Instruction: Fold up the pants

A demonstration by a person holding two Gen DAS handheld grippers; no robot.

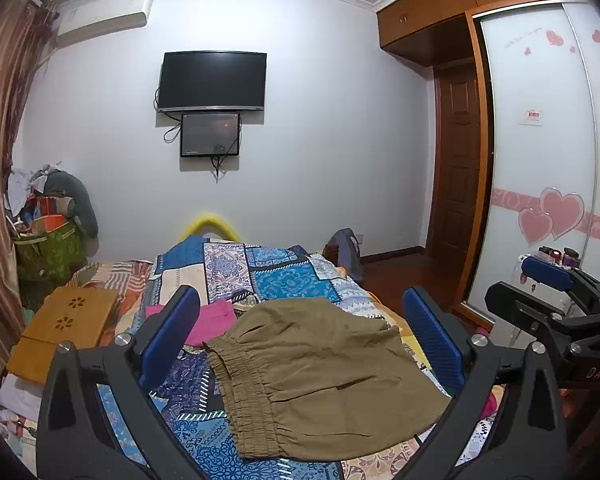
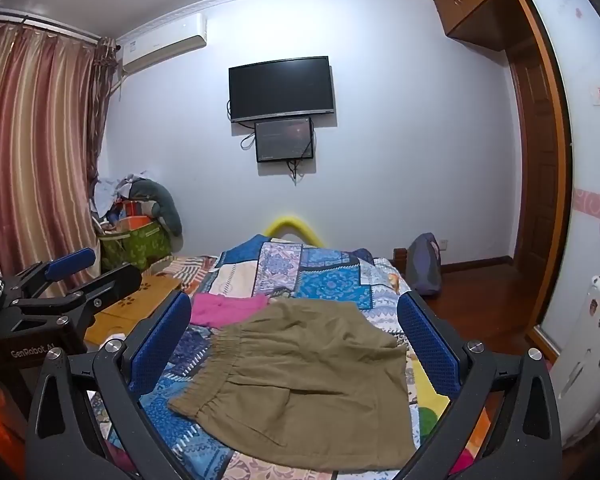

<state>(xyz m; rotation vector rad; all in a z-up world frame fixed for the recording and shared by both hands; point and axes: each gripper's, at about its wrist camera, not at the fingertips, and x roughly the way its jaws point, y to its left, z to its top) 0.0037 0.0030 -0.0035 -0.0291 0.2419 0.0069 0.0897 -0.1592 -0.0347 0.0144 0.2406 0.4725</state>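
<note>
The olive-brown pants lie folded into a compact shape on the bed, on top of a blue patchwork bedspread. Their elastic waistband faces left and near, the fabric running off to the right. A pink garment lies just beyond them on the far left side, its edge tucked close to the pants.

The left tongs hang above the near part of the bed with the blue pads spread wide apart, gripping nothing; the pants show between them, not touched. The right tongs are likewise spread wide and empty, held over the same spot. Each pair shows at the edge of the other's view.

A wooden tray sits on the left side of the bed. On the far wall hangs a dark television with a smaller screen beneath it.
</note>
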